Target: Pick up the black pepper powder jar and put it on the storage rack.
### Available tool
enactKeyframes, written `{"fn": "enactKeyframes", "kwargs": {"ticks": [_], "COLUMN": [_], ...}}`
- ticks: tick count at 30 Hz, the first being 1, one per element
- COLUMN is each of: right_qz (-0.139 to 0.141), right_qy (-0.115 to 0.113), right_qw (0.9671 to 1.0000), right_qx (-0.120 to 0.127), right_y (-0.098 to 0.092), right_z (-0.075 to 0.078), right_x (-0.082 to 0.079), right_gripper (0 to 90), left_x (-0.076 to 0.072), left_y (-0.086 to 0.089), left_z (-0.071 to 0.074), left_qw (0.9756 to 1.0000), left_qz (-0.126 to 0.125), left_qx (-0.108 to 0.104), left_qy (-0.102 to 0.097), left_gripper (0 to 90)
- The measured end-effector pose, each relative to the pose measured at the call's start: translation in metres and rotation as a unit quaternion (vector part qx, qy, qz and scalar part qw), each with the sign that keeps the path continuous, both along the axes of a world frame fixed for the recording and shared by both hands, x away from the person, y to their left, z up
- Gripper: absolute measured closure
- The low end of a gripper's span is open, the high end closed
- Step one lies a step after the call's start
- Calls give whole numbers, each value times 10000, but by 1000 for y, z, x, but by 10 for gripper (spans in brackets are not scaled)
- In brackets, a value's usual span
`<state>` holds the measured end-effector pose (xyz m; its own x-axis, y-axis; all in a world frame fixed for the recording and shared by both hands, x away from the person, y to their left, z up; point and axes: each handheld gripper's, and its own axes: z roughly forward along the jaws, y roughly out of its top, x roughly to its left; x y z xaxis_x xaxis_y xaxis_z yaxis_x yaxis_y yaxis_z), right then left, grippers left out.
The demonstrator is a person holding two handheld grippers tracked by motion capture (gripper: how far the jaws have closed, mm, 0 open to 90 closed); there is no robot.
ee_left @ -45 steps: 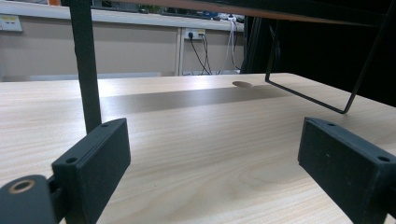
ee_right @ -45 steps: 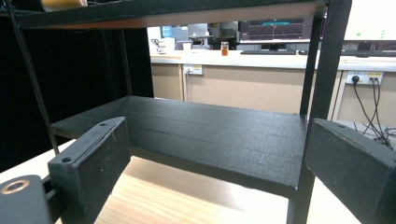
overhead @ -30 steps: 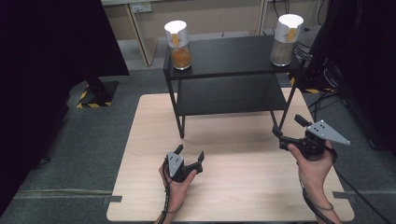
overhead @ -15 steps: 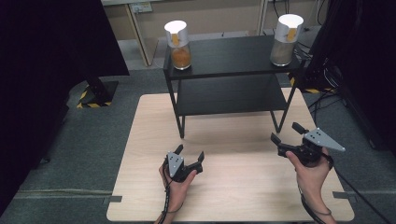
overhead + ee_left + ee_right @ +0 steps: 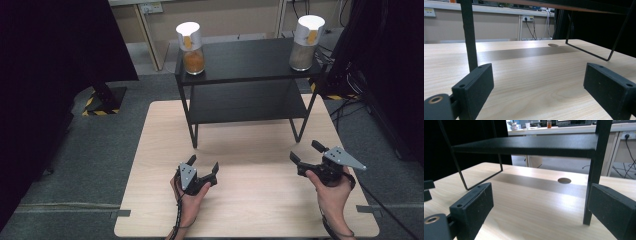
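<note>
Pale wooden counter [image 5: 250,150] carries a black two-tier metal shelf [image 5: 250,87]; two paper-wrapped jars [image 5: 190,42] [image 5: 306,42] stand on top, well apart. Left tongs [image 5: 204,167] and right tongs [image 5: 304,154] gape empty; judging by this, reaching for a jar comes next

Two jars [image 5: 189,41] atop shelf [image 5: 250,60]

The table [image 5: 250,210] is pale wood-grain laminate, smooth with a soft sheen. The shelf [image 5: 250,60] at 12 o'clock is matt black metal. Both jars [image 5: 190,47] look like clear glass, paper-wrapped.
</note>
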<state>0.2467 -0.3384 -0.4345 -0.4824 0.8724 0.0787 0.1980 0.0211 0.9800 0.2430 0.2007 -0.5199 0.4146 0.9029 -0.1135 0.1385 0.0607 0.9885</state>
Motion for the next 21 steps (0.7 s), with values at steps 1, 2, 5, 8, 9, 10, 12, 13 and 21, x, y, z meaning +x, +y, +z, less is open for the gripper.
{"fn": "enactKeyframes", "kwargs": {"ticks": [1, 2, 5, 8, 9, 10, 12, 13, 21], "right_qz": [4, 6, 7, -1, -9, -13, -24, -29, -48], "right_qy": [19, 21, 74, 132, 165, 183, 226, 239, 367], "right_qw": [10000, 10000, 10000, 9999, 9998, 9998, 9997, 9997, 9993], "right_qx": [-3, -8, -35, -55, -54, -61, -75, -76, -102], "right_y": [0, -1, -2, -3, -3, -4, -5, -6, -9], "right_z": [-2, -4, -9, -14, -15, -17, -19, -21, -32], "right_x": [0, -1, -2, -3, -3, -3, -4, -4, -8], "right_gripper": [65, 65, 65, 65, 65, 65, 65, 65, 65], "left_x": [0, 0, 0, 0, 0, 0, 0, 0, 0], "left_y": [0, 0, 0, 0, 0, 0, 0, 0, -1], "left_z": [0, 0, 0, 0, 0, 0, 0, 0, 0], "left_qw": [10000, 10000, 10000, 10000, 10000, 10000, 10000, 10000, 10000], "left_qz": [1, 1, -1, 4, 2, -1, -5, -5, -5], "left_qx": [-3, -2, 5, -1, -3, -1, 7, 11, 12], "left_qy": [0, 0, -3, -3, -3, -1, 0, -3, -6], "left_gripper": [88, 88, 88, 88, 88, 88, 88, 88, 88]}}
